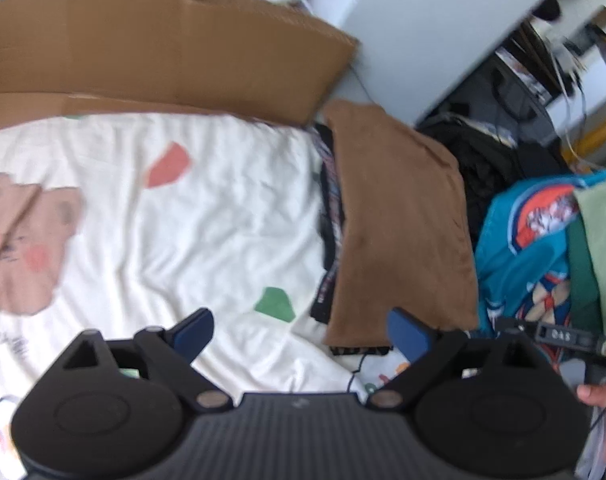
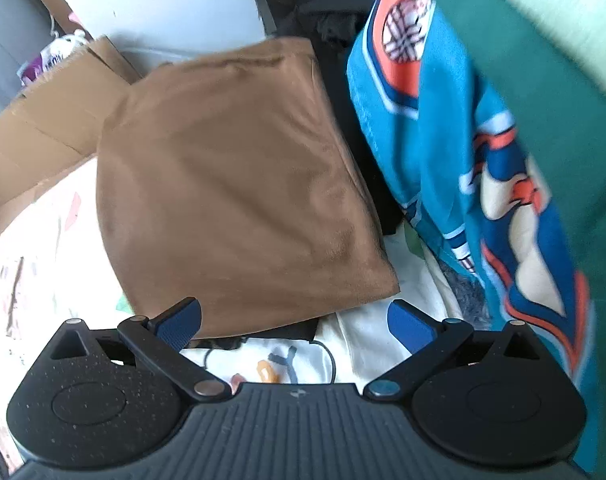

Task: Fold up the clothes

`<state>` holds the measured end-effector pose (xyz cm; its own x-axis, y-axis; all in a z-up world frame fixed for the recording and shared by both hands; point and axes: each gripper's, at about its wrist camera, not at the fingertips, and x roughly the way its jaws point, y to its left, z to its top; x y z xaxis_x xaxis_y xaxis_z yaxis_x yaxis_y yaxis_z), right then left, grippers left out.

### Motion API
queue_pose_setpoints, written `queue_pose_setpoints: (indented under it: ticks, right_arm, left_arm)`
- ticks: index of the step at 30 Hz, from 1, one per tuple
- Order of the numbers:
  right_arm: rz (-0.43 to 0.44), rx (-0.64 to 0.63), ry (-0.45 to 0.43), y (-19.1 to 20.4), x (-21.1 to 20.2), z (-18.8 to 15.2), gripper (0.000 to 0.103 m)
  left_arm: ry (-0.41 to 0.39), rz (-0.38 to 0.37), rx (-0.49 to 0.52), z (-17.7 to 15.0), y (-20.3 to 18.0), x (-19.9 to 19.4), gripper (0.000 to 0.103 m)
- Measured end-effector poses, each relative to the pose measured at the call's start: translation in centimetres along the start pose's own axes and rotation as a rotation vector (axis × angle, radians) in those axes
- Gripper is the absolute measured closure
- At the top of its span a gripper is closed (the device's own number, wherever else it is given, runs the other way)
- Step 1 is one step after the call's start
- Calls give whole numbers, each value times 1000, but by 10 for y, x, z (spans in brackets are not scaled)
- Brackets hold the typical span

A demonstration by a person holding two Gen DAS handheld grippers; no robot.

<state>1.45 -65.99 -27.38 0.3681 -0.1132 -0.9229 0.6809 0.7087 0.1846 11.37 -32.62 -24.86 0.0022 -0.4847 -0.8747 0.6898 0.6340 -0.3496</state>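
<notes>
Both pairs of blue-padded fingers (image 1: pixel 195 334) stand spread wide with nothing between them: the left gripper (image 1: pixel 301 334) hangs above the cream printed bedsheet (image 1: pixel 207 216), and the right gripper (image 2: pixel 297 322) hangs above the near edge of the folded brown suede-like garment (image 2: pixel 235 184), clear of it.

That brown garment is the landmark. It lies flat as a neat rectangle on top of a dark patterned folded garment (image 1: pixel 330 216), whose edge shows along its left side. Beyond its far left corner stands a flattened brown cardboard box (image 1: pixel 151 52). To its right hangs a heap of unfolded clothes: a teal jersey with orange and white print (image 2: pixel 443 152) and a green garment (image 2: pixel 515 64) over it.

Risk, as I judge it: reaching for the teal jersey could drag a sleeve or a finger across the brown garment and undo its fold, since the two lie so close. A thin black cable (image 2: pixel 327 356) near its front edge could also snag.

Count: two folded pieces stacked, at least two unfolded, one box, two grippers.
</notes>
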Motion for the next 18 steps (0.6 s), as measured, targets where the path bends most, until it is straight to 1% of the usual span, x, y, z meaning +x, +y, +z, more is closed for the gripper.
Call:
queue_pose_setpoints:
  ticks: [2,6,9,13,18]
  right_arm:
    - [5,18,3,2,-15,3,1]
    - [24,23,17,8,-44,8,1]
    - [44,31,20,13,-67,11,1]
    - [29,34,0,20,-98,14,1]
    - [70,28,20,30,-127,13,1]
  left_arm:
    - [-3,0,-9,2,-1,-21,6]
    - [-33,57,0,3,-3,-63,5]
    - [-39,70,-5,3,-1,-90,4]
    - [-52,92,1,2,6,-126,2]
    - [-95,132,-62,-5,26,-176,1]
